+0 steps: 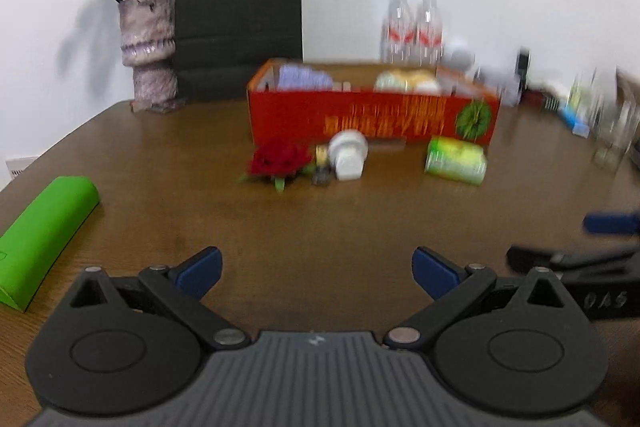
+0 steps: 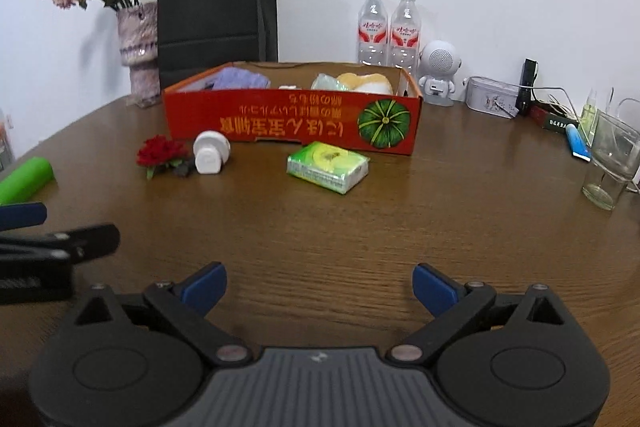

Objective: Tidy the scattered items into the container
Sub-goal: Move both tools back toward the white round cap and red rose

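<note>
Both claws, left [image 1: 316,273] and right [image 2: 318,287], are hovering spread apart, gripping nothing. Ahead are lying a rose [image 2: 160,151], tissues [image 2: 327,167] and box [image 2: 292,121]; the dark bit beside the rose is possibly a clip.

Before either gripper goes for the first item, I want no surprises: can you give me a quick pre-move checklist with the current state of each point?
1. Left gripper open and empty: ok.
2. Right gripper open and empty: ok.
3. Red box open on top, with room left between its contents: ok.
4. Tissue pack lies free on the table, apart from the box: ok.
5. Red flower and white object far enough apart for a clean grasp: not ok, they lie close together.
6. Small dark item between them identified: cannot tell.
</note>
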`<state>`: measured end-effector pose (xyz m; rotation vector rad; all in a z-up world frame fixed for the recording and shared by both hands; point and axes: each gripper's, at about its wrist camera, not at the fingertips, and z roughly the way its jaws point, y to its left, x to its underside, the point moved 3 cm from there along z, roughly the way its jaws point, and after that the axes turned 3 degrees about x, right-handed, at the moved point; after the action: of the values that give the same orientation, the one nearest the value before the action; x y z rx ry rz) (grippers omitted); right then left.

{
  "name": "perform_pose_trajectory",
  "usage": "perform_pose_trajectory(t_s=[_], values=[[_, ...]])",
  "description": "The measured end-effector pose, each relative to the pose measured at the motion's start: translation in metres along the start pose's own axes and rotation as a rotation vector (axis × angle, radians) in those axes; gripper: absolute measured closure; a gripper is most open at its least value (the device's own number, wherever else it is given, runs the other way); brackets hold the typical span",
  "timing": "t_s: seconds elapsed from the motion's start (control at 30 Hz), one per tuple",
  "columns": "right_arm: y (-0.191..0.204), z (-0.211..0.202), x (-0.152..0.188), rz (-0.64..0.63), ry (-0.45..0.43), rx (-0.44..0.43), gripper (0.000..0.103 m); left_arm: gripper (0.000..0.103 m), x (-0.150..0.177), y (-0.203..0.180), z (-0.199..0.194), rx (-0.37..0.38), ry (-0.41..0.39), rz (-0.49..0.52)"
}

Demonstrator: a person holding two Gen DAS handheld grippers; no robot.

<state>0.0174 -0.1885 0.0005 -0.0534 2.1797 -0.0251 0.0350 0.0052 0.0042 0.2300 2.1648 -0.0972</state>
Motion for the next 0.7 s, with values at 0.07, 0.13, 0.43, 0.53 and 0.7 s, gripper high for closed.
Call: perform_pose_trajectory(t_s=[0.07,0.13,0.43,0.53,0.7], values=[[0.001,0.003,0.003,-0.012,0.016,0.011,0.003,0.000,0.004,-0.004,0.008,-0.007,0.046,0.042],[0.002,0.005,0.005,-0.023,0.027,0.011,0.003,0.000,0.008,-0.006,0.012,-0.009,0.073,0.057],[-0.004,0.014,0.008,0.021,0.088,-0.007,0.000,0.000,0.011,0.003,0.016,0.032,0.105,-0.020],[-0.004,0.015,0.008,0.019,0.089,-0.005,0.000,0.000,0.010,0.002,0.016,0.033,0.105,-0.024],[-0.004,0.015,0.007,0.019,0.090,-0.006,0.000,0.000,0.008,0.003,0.015,0.045,0.106,-0.024]])
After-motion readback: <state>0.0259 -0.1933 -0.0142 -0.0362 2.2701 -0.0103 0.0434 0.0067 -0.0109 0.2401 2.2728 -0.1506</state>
